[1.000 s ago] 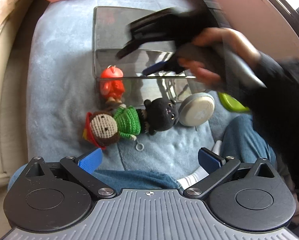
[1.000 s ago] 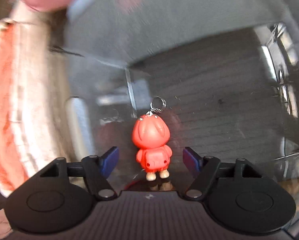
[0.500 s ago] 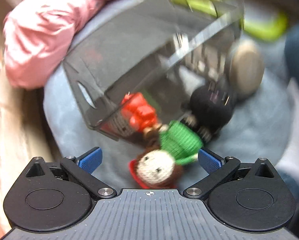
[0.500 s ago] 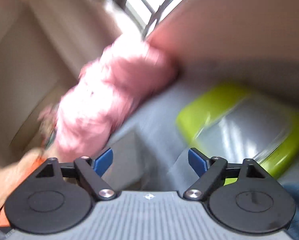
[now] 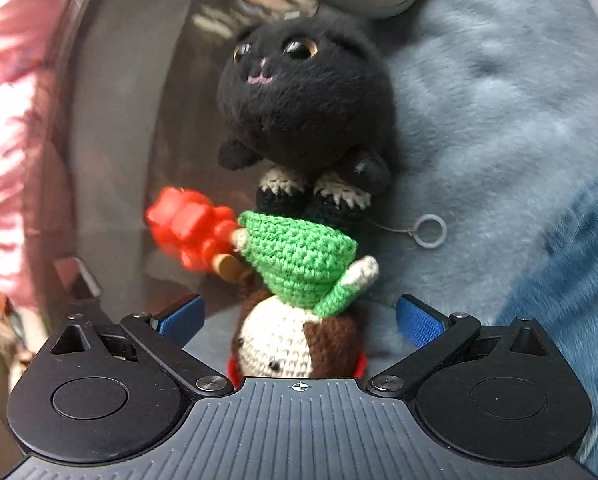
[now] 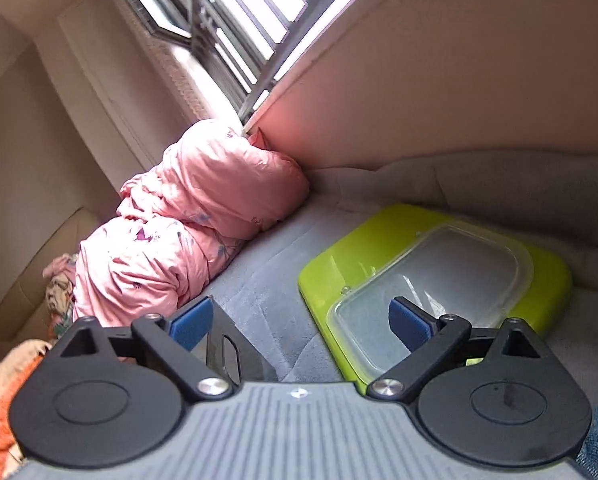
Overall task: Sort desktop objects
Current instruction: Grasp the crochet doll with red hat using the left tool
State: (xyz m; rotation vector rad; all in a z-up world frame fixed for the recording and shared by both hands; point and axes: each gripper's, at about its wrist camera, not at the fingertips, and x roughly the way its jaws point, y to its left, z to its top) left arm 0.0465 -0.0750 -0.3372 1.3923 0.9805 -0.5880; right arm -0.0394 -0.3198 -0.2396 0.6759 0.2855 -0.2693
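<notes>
Doll (image 5: 299,300) lies on the bed between my left tool's (image 5: 299,320) spread, untouching pads, beside the box (image 5: 111,160), lined up for grabbing; my right tool (image 6: 301,320) is opening, empty, near the lid (image 6: 431,276).

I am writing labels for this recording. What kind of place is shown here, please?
Probably a bedroom, with the work done on a bed rather than a desk: a soft blue blanket is the work surface, a bundled pink quilt lies against the wall, and a barred window stands above it.
</notes>
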